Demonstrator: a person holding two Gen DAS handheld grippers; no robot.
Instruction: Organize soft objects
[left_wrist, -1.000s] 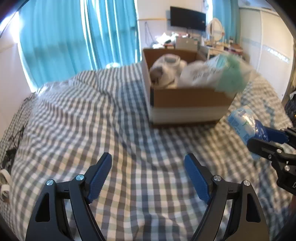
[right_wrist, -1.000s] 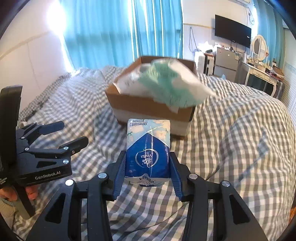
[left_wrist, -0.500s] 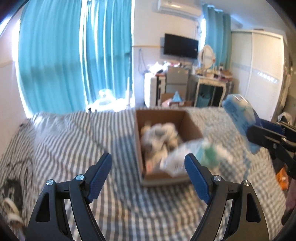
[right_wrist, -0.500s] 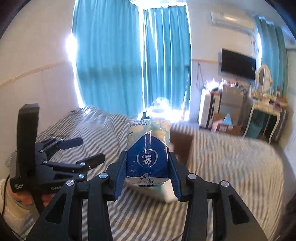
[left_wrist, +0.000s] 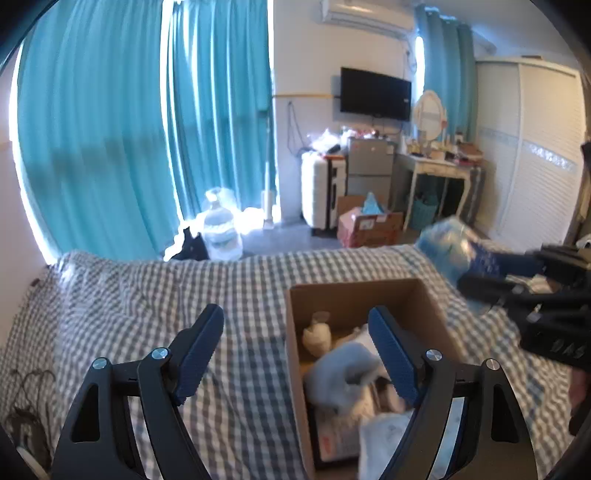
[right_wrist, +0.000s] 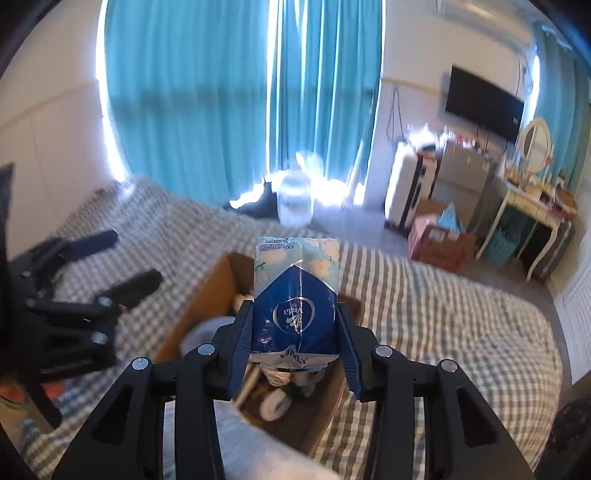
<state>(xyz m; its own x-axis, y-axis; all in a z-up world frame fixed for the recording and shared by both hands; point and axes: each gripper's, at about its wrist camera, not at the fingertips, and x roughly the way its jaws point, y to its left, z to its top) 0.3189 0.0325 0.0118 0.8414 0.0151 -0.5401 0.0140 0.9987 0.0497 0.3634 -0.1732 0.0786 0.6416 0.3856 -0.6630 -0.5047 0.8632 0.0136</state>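
**Blue curtains, a checked bed, and a pack on its way to the box**

Blue curtains hang behind a bed with a grey checked cover, and a brown cardboard box sits on that cover.

Start at the right gripper. Its two blue fingers are squeezed tight on a blue and white tissue pack. The pack stands up tall between them. It hangs in the air above the box, over the near end, not touching it.

The left gripper holds nothing. Its fingers are spread wide apart, just above the left wall of the box.

Inside the box are soft things already: a grey fluffy lump, a small white bundle farther back, and something white at the near end.

I think this is the putting-in step. Next, the pack needs to come down into the box, where there is room beside the soft things. Then the fingers should let go, so it drops in and does not fall out on the bed.
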